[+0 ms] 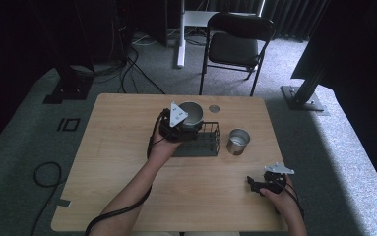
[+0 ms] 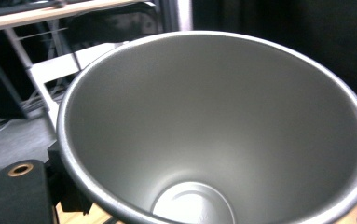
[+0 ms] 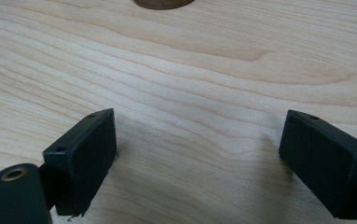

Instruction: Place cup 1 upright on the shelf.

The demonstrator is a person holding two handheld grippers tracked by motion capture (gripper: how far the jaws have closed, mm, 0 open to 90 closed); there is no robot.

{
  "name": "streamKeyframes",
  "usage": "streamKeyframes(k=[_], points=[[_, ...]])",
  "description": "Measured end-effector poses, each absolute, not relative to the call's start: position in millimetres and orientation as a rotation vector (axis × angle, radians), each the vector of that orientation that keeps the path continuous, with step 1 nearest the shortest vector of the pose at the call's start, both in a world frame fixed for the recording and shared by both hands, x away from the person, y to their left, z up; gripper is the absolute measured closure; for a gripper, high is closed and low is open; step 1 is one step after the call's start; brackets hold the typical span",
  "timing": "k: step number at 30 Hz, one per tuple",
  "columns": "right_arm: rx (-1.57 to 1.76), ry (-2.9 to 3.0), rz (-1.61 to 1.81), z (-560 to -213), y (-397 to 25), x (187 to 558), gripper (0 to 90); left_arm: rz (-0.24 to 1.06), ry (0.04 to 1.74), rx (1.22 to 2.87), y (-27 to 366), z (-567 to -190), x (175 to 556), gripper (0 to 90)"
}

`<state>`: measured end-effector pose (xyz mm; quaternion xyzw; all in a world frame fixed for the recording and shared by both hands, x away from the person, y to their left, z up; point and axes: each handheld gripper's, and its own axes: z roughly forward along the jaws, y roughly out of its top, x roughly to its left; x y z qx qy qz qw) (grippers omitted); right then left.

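Wooden table (image 1: 127,162), black wire basket (image 1: 203,142) at its middle, left gripper (image 1: 176,125) clamped on metal cup (image 1: 192,114) held over basket's left end, second metal cup (image 1: 237,141) standing just right of basket, right gripper (image 3: 197,154) wide open, holding nothing, low over near right table edge

Left claw (image 1: 182,119) with metal cup (image 1: 192,113) over black wire basket (image 1: 202,141)

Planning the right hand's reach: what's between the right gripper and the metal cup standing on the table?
Nothing: the high view shows bare wooden table between the right gripper and the metal cup.
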<state>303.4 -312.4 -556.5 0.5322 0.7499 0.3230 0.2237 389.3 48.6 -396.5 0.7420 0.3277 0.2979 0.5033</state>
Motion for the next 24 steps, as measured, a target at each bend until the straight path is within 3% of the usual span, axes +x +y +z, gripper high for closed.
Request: streamKeyframes(k=[24], points=[[1.471, 2.070, 0.892, -556, -312, 303, 10.7, 0.739, 0.972, 1.780, 73, -443, 414, 15.2]])
